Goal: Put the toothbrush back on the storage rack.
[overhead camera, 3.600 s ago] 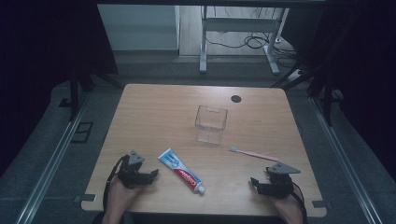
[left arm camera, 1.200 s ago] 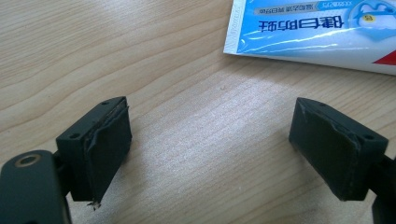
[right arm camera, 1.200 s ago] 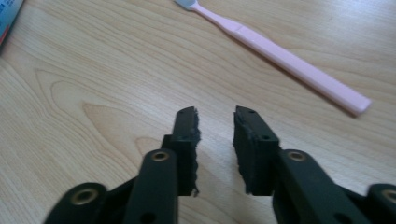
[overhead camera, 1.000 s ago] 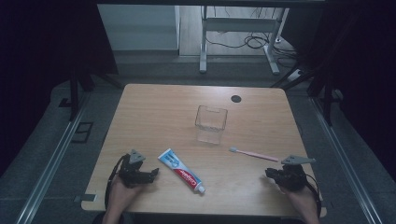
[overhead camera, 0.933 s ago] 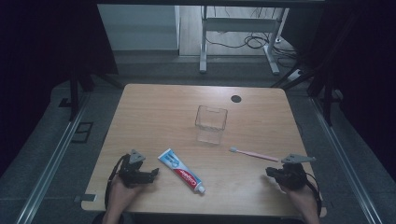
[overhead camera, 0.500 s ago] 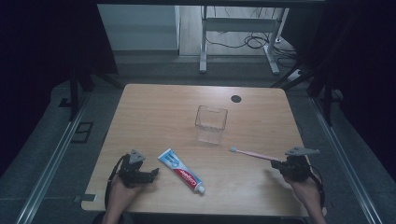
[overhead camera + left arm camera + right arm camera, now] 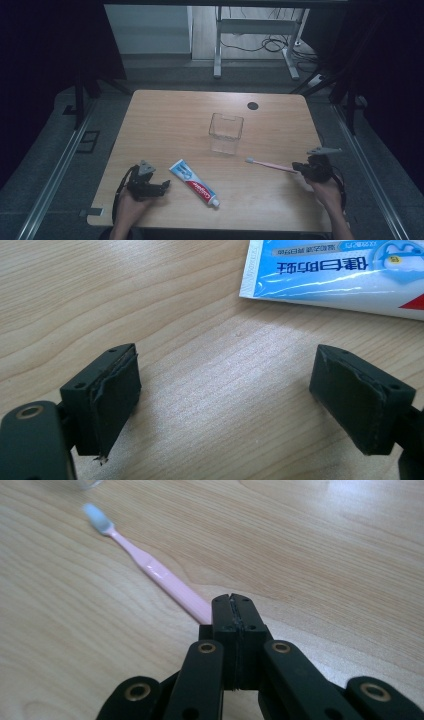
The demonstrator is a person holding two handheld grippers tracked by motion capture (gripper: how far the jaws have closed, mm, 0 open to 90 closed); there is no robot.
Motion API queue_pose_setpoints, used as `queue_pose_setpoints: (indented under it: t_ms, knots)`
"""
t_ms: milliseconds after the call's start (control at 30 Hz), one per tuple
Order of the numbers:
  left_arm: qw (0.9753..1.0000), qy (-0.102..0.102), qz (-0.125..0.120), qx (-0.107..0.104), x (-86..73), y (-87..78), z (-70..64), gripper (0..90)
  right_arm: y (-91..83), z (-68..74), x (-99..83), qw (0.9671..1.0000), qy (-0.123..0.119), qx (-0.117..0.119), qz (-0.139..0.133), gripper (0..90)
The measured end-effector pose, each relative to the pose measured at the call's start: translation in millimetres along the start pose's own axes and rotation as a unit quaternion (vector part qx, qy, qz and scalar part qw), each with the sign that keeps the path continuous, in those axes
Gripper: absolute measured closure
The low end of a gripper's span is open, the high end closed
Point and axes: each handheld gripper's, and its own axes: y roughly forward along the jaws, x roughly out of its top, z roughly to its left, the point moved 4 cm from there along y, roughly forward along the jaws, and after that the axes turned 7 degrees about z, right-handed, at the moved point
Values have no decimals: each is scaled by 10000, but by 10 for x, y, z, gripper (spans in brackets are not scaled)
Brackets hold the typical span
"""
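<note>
A pink toothbrush with a pale blue head lies on the wooden table, at the right. My right gripper is at the handle's near end. In the right gripper view its jaws are pressed flat together, so the gripper is shut, and its tips hide the end of the toothbrush. A blue, white and red toothpaste tube lies at the front middle. My left gripper rests left of it, open over bare wood, with the tube beyond its fingers.
A clear square cup stands upright in the middle of the table, behind the toothbrush head. A black round grommet sits near the far edge. The table's right edge is close to my right hand.
My right gripper has moved from the front right edge back and to the right, ending at the toothbrush handle's end. The left gripper, tube, cup and toothbrush have stayed put.
</note>
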Motion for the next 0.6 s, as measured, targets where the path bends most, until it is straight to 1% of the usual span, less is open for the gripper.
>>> queue_pose_setpoints:
  t_ms: [200, 300, 433, 600]
  knots:
    - [10000, 18, 1, 2, 1, 0, 3, 129, 98, -100, -5, 9998, 171, -60, 22, 891]
    - [10000, 20, 0, 2, 1, 0, 3, 129, 129, -129, -10, 9998, 200, -60, 56, 891]
    - [10000, 19, 1, 2, 1, 0, 3, 129, 155, -120, -35, 9997, 201, -39, 91, 890]
    - [10000, 19, 1, 6, 1, -1, 2, 129, 144, -85, -78, 9998, 169, 82, 67, 886]
